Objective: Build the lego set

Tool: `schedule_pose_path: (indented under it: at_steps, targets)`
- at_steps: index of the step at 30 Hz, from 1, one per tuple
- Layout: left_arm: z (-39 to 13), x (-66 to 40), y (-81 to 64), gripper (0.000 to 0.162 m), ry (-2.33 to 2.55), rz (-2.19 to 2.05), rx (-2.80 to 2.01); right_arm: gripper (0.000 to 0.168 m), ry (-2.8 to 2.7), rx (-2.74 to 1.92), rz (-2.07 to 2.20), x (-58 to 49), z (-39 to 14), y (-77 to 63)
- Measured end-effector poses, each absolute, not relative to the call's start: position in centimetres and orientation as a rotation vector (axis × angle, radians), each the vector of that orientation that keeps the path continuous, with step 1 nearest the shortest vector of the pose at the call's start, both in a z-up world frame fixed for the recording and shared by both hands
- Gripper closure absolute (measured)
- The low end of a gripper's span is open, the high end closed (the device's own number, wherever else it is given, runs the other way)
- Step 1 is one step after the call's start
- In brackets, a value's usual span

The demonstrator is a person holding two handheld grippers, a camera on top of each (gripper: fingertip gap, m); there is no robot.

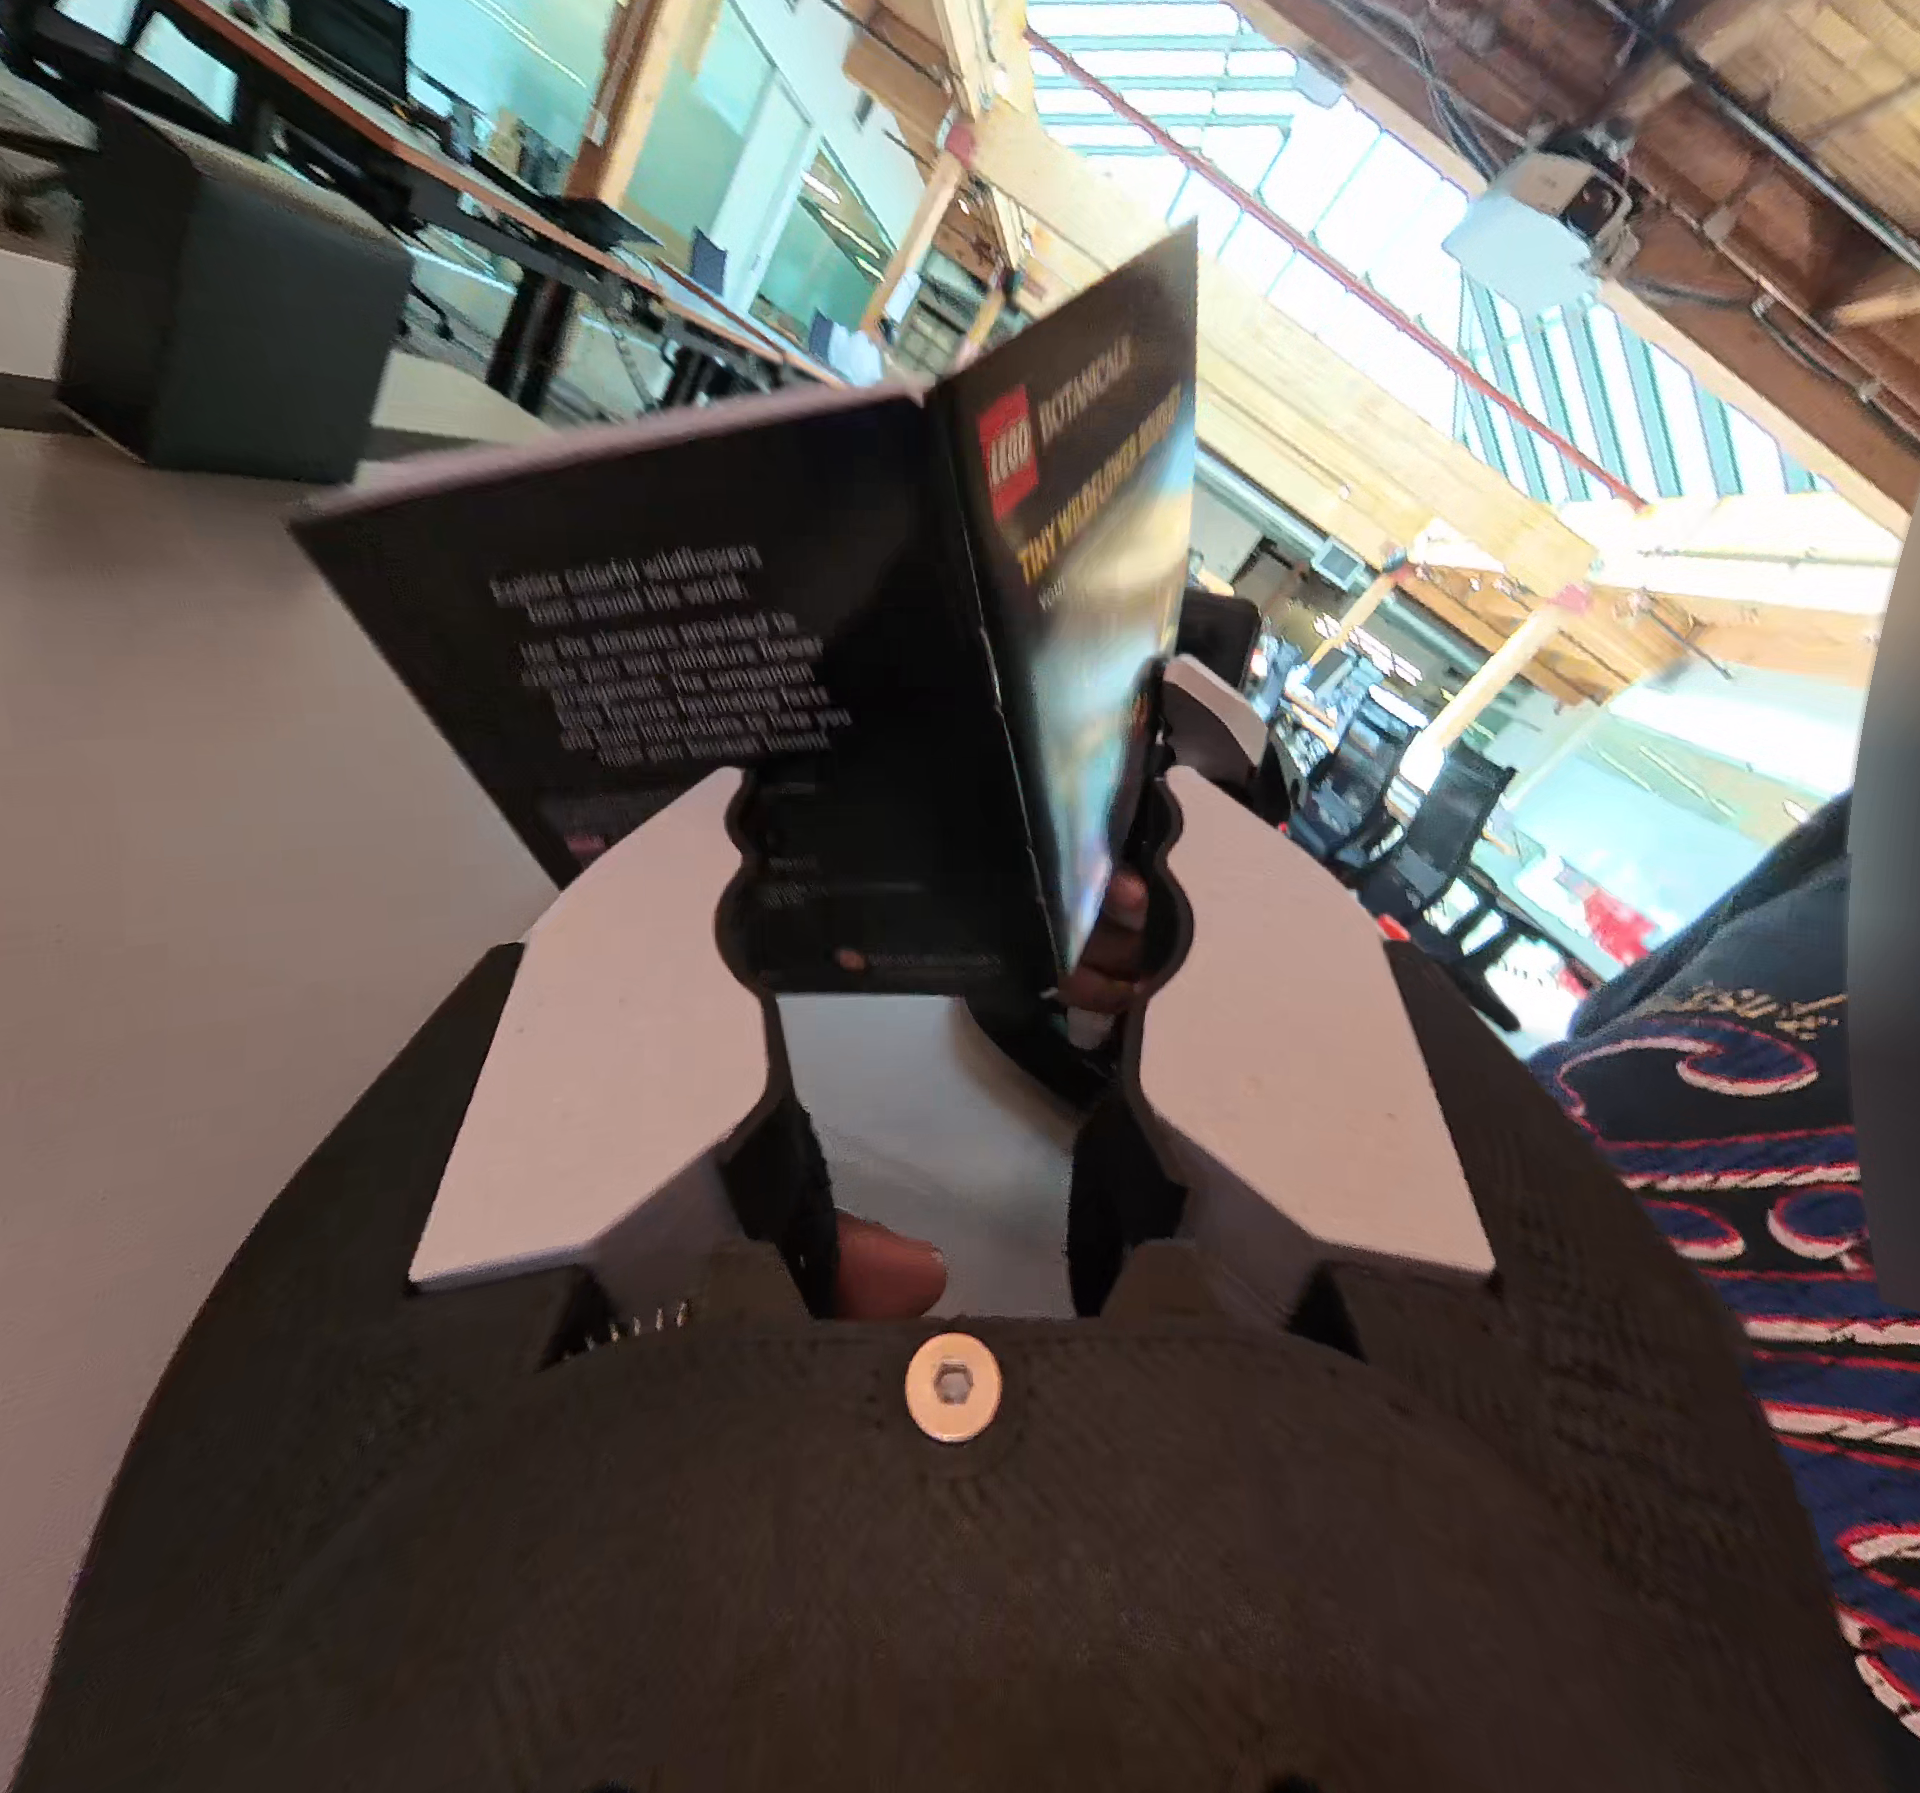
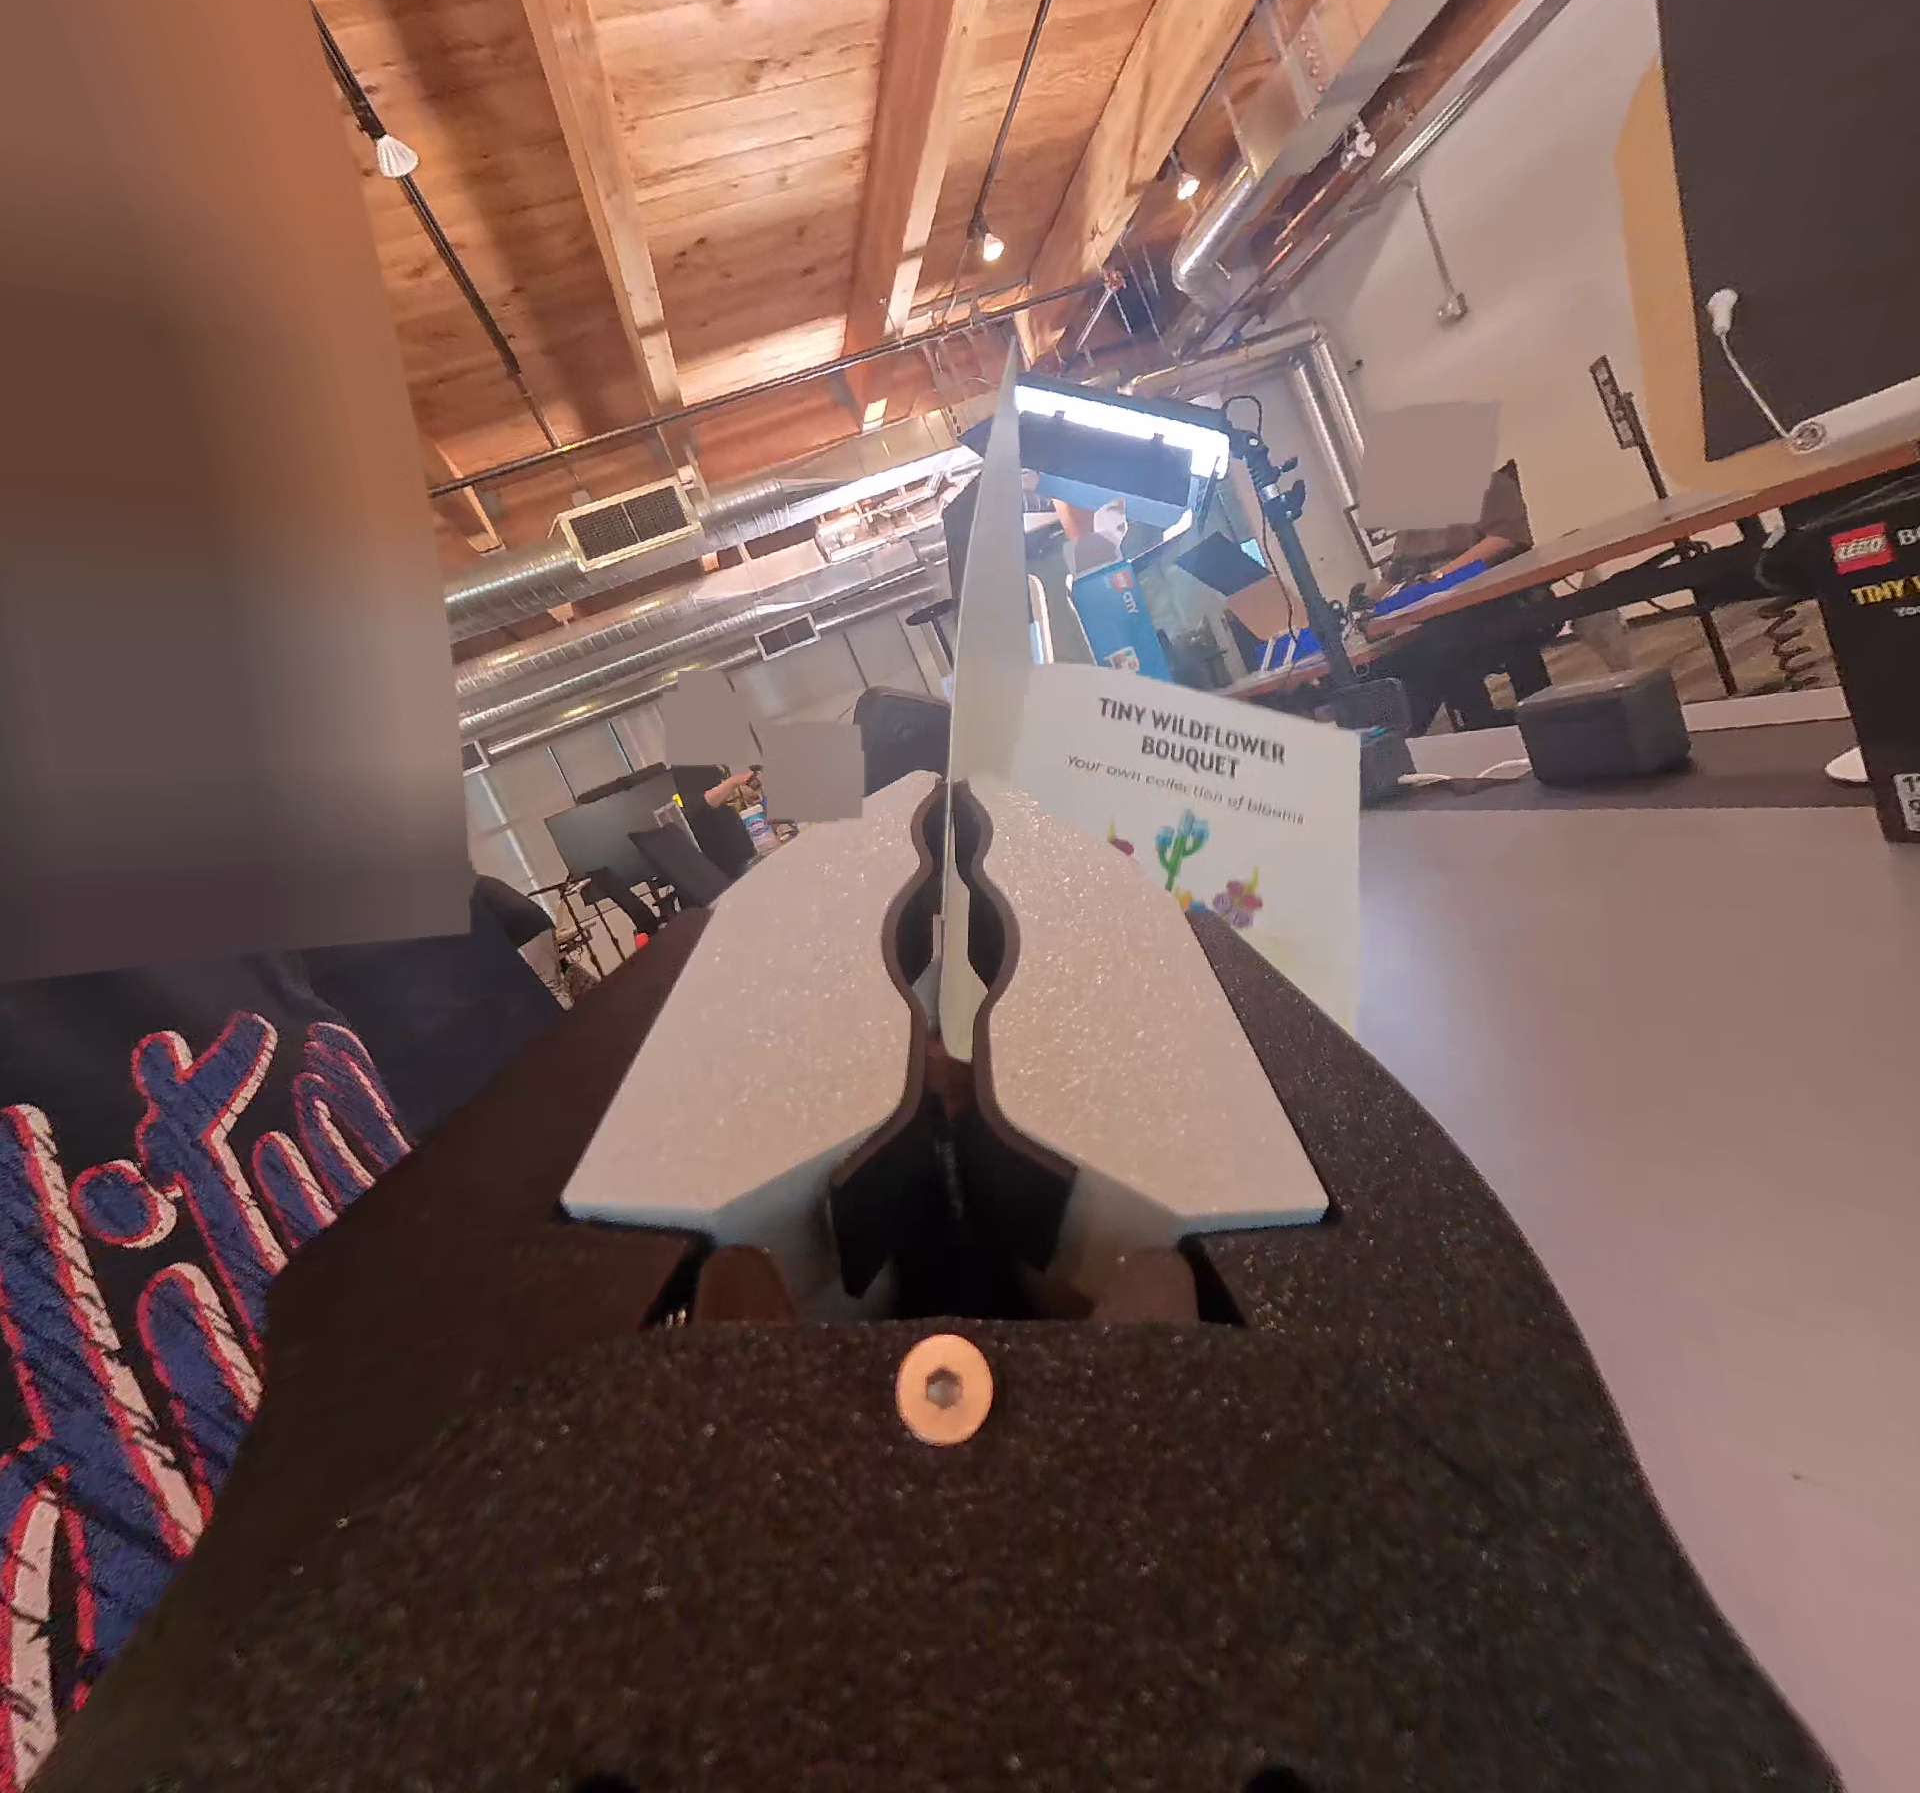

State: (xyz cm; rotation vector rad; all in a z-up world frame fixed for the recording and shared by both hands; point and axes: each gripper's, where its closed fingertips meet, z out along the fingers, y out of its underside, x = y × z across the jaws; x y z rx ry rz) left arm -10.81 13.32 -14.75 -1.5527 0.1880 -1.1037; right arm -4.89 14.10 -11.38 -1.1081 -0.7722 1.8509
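Note:
The set's instruction booklet (image 1: 727,663) has a black cover and hangs half open above the white table (image 1: 156,808). My left gripper (image 1: 956,808) is open, its fingers on either side of the booklet's lower edge without touching it. My right gripper (image 2: 951,798) is shut on one leaf of the booklet, seen edge-on; a white inner page (image 2: 1195,808) with flower drawings fans out to its right. The right gripper also shows in the left wrist view (image 1: 1216,715), behind the front cover. No bricks are in view.
The black set box (image 2: 1870,663) stands at the right edge of the table (image 2: 1610,1016). A dark grey case (image 2: 1600,720) sits farther back; it also shows in the left wrist view (image 1: 229,309). A person's patterned dark top (image 1: 1766,1224) is close on the right. One gripper's finger ends stand about 8 cm off the other's.

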Motion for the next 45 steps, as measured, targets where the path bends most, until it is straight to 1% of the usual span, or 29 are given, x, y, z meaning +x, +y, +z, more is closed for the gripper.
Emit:
schedule_pose_path:
  at_steps: [2, 4, 9, 13, 16, 21, 24, 27, 29, 30, 34, 35, 36, 38, 40, 41, 45]
  targets:
    - [-14.5, -11.6, 13.4, 0.085, 0.128, -1.099, -1.529, 0.168, -0.768, -1.113, 1.842, -4.6, -11.5, 14.3]
    - [-14.4, -12.2, 13.4, 0.082, 0.082, -1.095, -1.513, 0.168, -0.741, -1.106, 1.854, -4.3, -11.4, 14.5]
    - [-14.3, -13.0, 13.4, 0.081, 0.029, -1.055, -1.506, 0.167, -0.696, -1.094, 1.883, -4.2, -11.4, 15.0]
    - [-15.7, -12.8, 13.8, 0.078, -0.018, -1.002, -1.594, 0.168, -0.674, -1.09, 1.885, -4.4, -11.2, 15.2]
    - [-16.0, -14.1, 14.1, 0.073, -0.144, -0.883, -1.586, 0.168, -0.588, -1.092, 1.867, -4.4, -10.9, 16.1]
    - [-16.1, -14.1, 12.8, 0.073, -0.286, -0.804, -1.563, 0.168, -0.432, -1.056, 1.842, -4.4, -9.9, 17.5]
    - [-16.1, -12.1, 12.4, 0.081, -0.327, -0.916, -1.534, 0.168, -0.404, -1.005, 1.865, -4.9, -9.1, 17.6]
    - [-16.4, -10.3, 13.1, 0.081, -0.346, -1.146, -1.501, 0.168, -0.468, -0.955, 1.952, -6.4, -8.3, 15.8]
    - [-15.3, -10.1, 13.5, 0.081, -0.366, -1.323, -1.372, 0.168, -0.531, -0.93, 2.028, -7.4, -8.1, 14.0]
    - [-14.6, -10.3, 13.6, 0.085, -0.366, -1.375, -1.302, 0.168, -0.561, -0.924, 2.068, -7.7, -8.1, 13.2]
    - [-12.9, -10.7, 12.4, 0.133, -0.19, -1.362, -1.157, 0.167, -0.608, -0.985, 2.045, -8.2, -9.0, 12.7]
    - [-12.5, -10.6, 11.8, 0.144, -0.136, -1.334, -1.135, 0.167, -0.63, -1.01, 2.022, -8.3, -9.4, 12.8]
    - [-12.1, -10.7, 11.4, 0.151, -0.093, -1.299, -1.118, 0.167, -0.664, -1.029, 2.002, -8.3, -9.7, 12.6]
    - [-11.9, -10.7, 10.7, 0.156, 0.006, -1.209, -1.141, 0.167, -0.733, -1.061, 1.957, -8.2, -10.1, 12.2]
    - [-12.0, -11.1, 10.2, 0.157, 0.09, -1.139, -1.19, 0.157, -0.811, -1.075, 1.887, -8.0, -10.4, 11.8]
    - [-11.9, -11.5, 9.9, 0.158, 0.115, -1.114, -1.203, 0.15, -0.837, -1.076, 1.851, -7.7, -10.4, 11.7]
    - [-12.2, -12.7, 8.8, 0.159, 0.233, -1.033, -1.297, 0.106, -1.012, -1.144, 1.587, -7.0, -11.0, 12.7]
